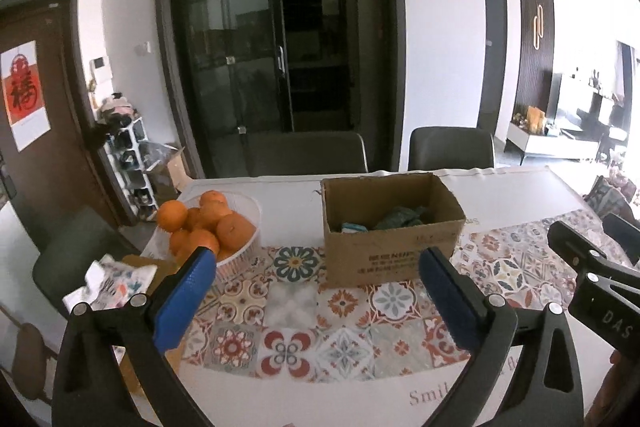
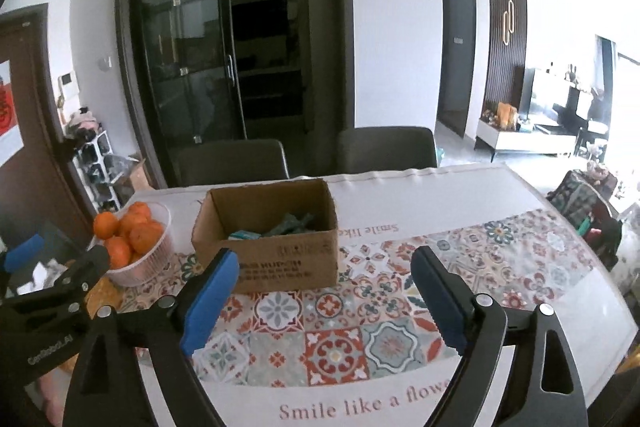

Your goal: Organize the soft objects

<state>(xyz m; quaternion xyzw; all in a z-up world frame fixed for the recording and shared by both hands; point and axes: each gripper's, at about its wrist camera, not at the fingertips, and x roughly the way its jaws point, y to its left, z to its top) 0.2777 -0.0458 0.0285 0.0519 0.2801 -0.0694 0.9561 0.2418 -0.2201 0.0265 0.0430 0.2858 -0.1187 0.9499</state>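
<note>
Cardboard box (image 1: 390,227) sits mid-surface, holding dark green soft items (image 1: 400,219), beyond both grippers. Left gripper (image 1: 316,301) jaws spread wide, empty; right gripper (image 2: 324,301) jaws spread, empty. Cloth (image 2: 360,339) reads "Smile like a flower". Bowl of oranges (image 1: 212,227) toward left edge; patterned fabric (image 1: 116,279) at left edge.

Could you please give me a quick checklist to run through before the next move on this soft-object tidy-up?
1. Left tool open and empty: ok.
2. Right tool open and empty: ok.
3. Cardboard box upright, top open: ok.
4. Dark green soft item inside the box: ok.
5. Patterned cloth beside the bowl of oranges, still outside the box: not ok.
6. Box has room for more: cannot tell.
</note>
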